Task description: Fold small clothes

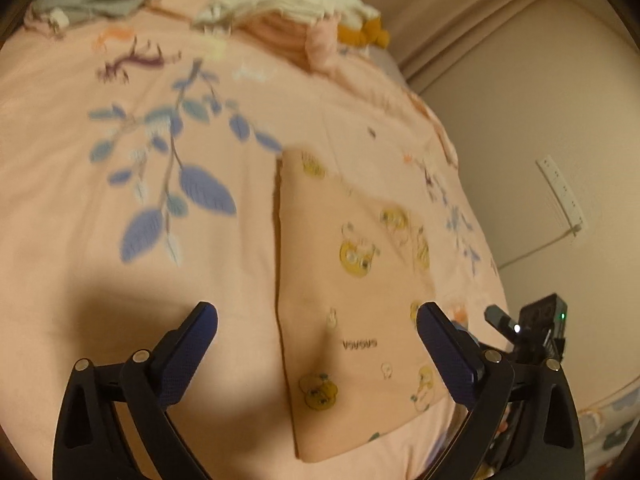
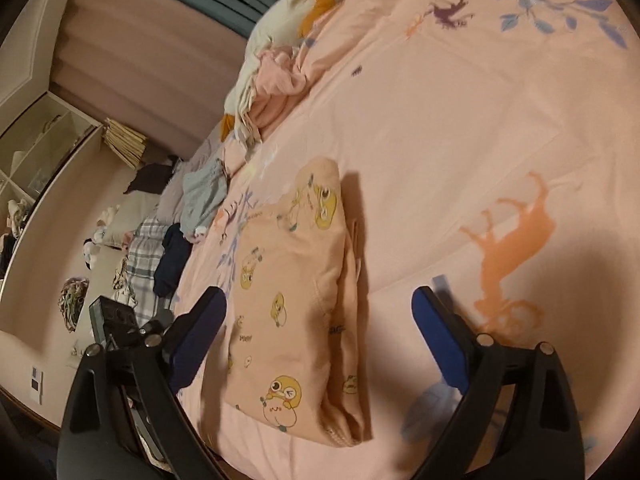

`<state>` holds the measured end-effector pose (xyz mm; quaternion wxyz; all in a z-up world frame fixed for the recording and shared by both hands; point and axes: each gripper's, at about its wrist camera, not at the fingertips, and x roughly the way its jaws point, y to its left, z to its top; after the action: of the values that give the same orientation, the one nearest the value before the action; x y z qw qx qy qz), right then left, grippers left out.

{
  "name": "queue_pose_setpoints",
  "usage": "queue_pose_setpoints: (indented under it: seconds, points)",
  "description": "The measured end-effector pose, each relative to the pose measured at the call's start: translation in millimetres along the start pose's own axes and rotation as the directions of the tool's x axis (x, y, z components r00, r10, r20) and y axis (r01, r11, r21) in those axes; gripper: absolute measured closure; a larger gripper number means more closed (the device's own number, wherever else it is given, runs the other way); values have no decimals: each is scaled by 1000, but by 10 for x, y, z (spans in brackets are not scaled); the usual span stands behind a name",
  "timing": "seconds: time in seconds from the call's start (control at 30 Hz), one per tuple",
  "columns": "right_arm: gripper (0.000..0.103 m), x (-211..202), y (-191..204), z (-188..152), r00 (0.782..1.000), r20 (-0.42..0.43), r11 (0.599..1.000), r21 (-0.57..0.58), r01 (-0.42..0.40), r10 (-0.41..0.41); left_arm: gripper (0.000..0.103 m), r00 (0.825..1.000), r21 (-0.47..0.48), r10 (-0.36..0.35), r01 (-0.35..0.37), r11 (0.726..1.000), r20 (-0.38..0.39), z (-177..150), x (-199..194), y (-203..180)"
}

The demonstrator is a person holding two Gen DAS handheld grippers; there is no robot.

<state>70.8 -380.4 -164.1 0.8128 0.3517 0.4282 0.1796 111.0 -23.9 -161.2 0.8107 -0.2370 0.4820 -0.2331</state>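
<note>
**Folded top lies on the bed**

The small folded peach cloth top with yellow cartoon chicks [image 1: 352, 280] [image 2: 296, 304] lies flat on the pink bedsheet with blue leaf prints [image 1: 160, 160] [image 2: 460, 120]. The left gripper [image 1: 316, 332] hangs just over the top, jaws wide apart, holding nothing. The right gripper [image 2: 320, 308] is over the top too, jaws wide apart and empty. A messy pile of white and pink clothes [image 1: 288, 12] [image 2: 272, 76] sits far behind the top.

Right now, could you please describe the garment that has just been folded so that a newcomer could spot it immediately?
On the peach bedspread printed with blue leaves, look at the near part, away from the heap of crumpled clothes at the far end. There lies a folded peach garment. Yellow cartoon chicks and its neat flat shape set it apart.
</note>
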Motion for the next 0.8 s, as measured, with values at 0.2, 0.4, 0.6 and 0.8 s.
queue_pose_setpoints:
  seconds: [0.2, 0.4, 0.6, 0.8]
  points:
    - [6, 227, 76, -17, 994, -79, 996, -34, 79, -81, 4, 975, -23, -149, 147, 989, -162, -99, 301, -35]
    - [0, 530, 144, 34, 989, -144, 998, -54, 24, -32, 2, 938, -189, -307, 275, 943, -164, -66, 476, 132]
    - [0, 743, 233, 75, 983, -171, 994, -105, 45, -62, 2, 925, -235, -342, 300, 925, -167, -7, 498, 166]
    - [1, 815, 180, 148, 986, -167, 998, -46, -39, 31, 2, 930, -183, -309, 274, 944, -200, 41, 604, 83]
